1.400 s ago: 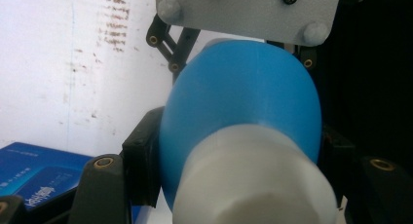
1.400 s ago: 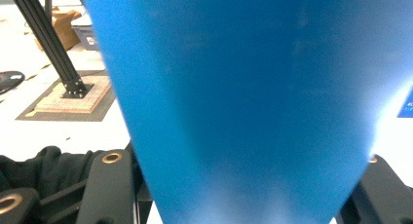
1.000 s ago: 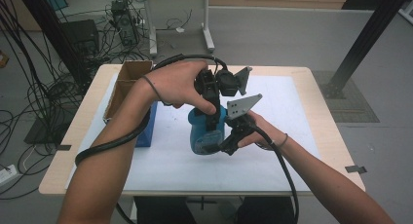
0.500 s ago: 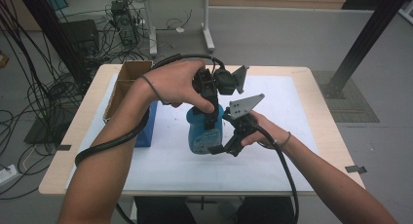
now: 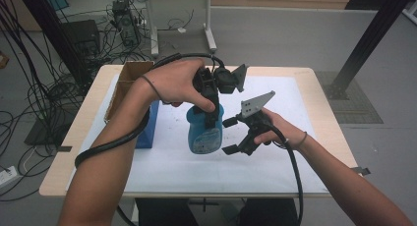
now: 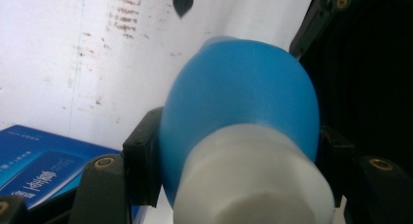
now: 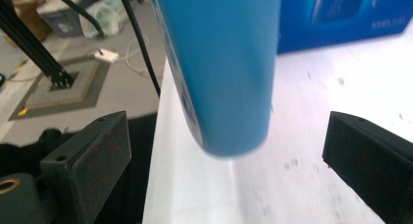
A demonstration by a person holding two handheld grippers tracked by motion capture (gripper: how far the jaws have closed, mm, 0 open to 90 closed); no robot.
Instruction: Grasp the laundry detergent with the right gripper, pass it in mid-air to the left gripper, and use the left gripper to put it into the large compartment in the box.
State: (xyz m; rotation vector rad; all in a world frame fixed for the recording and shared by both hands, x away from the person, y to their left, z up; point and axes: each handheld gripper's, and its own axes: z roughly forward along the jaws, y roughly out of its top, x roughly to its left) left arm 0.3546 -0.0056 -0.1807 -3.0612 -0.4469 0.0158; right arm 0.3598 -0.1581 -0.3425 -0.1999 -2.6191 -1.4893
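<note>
On white mat (image 5: pixel 305 103) over wood table (image 5: pixel 322 88), cabled floor behind: left gripper (image 5: pixel 212 119) clamps blue bottle (image 5: pixel 202 132), right gripper (image 5: pixel 230 135) released.

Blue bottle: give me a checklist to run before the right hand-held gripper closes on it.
1. Left hand-held gripper shut on the blue bottle at its shoulder: ok.
2. Right hand-held gripper open wide, having just been opening: ok.
3. Bottle's lower end between the right jaws, untouched: ok.
4. White cap on: ok; whether tight: cannot tell.
5. Blue box apart from the bottle: ok.
6. Bottle off the white mat: ok.
</note>
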